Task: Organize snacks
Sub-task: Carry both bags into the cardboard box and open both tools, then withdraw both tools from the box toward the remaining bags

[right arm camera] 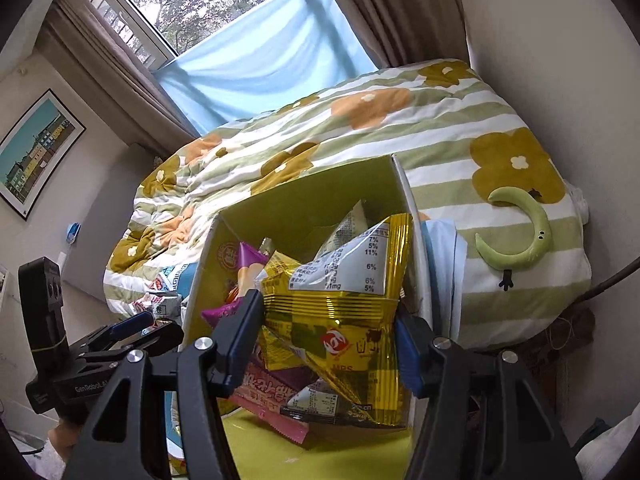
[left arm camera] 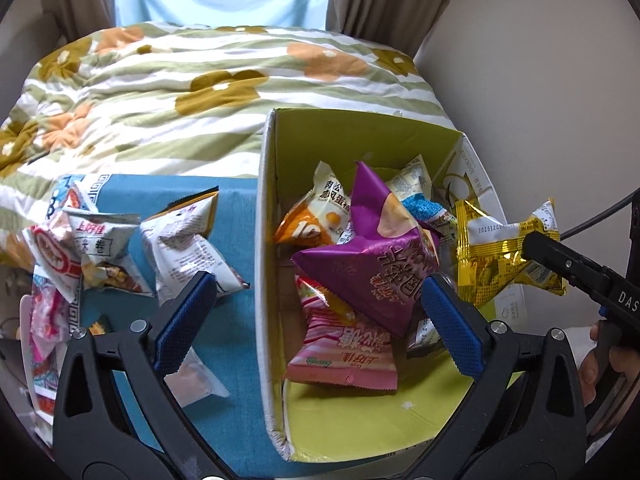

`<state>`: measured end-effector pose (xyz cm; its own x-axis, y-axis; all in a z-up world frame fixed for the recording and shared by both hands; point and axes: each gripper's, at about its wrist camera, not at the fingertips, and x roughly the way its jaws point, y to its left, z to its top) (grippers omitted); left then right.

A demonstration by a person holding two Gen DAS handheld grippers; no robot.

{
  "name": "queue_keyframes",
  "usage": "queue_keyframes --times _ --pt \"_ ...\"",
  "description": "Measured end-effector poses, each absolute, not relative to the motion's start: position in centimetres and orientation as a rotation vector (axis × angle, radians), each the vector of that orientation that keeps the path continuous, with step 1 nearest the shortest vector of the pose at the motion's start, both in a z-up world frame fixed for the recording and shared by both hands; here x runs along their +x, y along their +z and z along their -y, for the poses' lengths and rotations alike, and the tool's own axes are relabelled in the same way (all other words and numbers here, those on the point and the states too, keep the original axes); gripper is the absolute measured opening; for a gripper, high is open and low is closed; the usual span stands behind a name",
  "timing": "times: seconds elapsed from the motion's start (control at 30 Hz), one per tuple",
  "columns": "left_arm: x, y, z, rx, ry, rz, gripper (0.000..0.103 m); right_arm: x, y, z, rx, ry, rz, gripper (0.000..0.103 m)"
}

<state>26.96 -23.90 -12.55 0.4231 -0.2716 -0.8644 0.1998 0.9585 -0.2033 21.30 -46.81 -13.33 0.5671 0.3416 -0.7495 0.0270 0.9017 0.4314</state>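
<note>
Gold snack packet (right arm camera: 336,320) pinched in right tongs (right arm camera: 326,344) above green box (left arm camera: 360,136); left tongs (left arm camera: 316,320) spread open, empty, over box's near wall; loose packets (left arm camera: 188,248) on blue cloth (left arm camera: 236,208).

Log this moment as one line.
right hand-held gripper: shut on gold snack bag | over green box | left hand-held gripper: open, empty

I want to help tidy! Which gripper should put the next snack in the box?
The right gripper. It already grips the gold snack bag at the green box's right side, so it only needs to let go. The left gripper is open and empty.
</note>
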Motion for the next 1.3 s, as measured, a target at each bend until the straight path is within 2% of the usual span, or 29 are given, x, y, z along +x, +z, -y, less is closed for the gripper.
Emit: queue_keyframes --times 0.23,0.43,0.47,0.53,0.57,0.6,0.8,1.07,1.3 --pt "25.6 -12.0 21.9 -0.076 -0.289 -1.091 0.101 18.2 -14.3 44.3 0.449 0.257 -1.025 0.056" --pt "24.6 -12.2 22.1 -0.051 -0.298 -1.099 0.101 16.7 -15.9 43.2 0.489 0.283 -1.045 0.061" --pt "24.4 -12.2 22.0 -0.052 -0.3 -1.097 0.101 16.5 -16.1 43.1 0.486 0.272 -1.05 0.063" --pt "23.8 -12.3 21.9 -0.053 -0.3 -1.094 0.101 16.1 -16.4 43.2 0.482 0.232 -1.043 0.075" --pt "23.6 -12.3 21.8 -0.053 -0.296 -1.09 0.101 15.7 -16.4 43.3 0.481 0.214 -1.03 0.088" --pt "23.3 -12.3 21.7 -0.054 -0.293 -1.087 0.101 15.4 -16.4 43.5 0.48 0.2 -1.014 0.094" --pt "21.9 -12.4 20.8 -0.088 -0.267 -1.074 0.101 14.0 -15.5 43.9 0.423 0.167 -0.942 0.095" --pt "18.7 -11.2 18.9 -0.08 -0.196 -1.023 0.101 13.9 -15.2 42.9 0.322 0.185 -0.981 0.095" --pt "15.8 -10.4 15.0 -0.097 -0.115 -0.991 0.101 13.7 -13.9 40.6 0.228 0.201 -0.924 0.095"
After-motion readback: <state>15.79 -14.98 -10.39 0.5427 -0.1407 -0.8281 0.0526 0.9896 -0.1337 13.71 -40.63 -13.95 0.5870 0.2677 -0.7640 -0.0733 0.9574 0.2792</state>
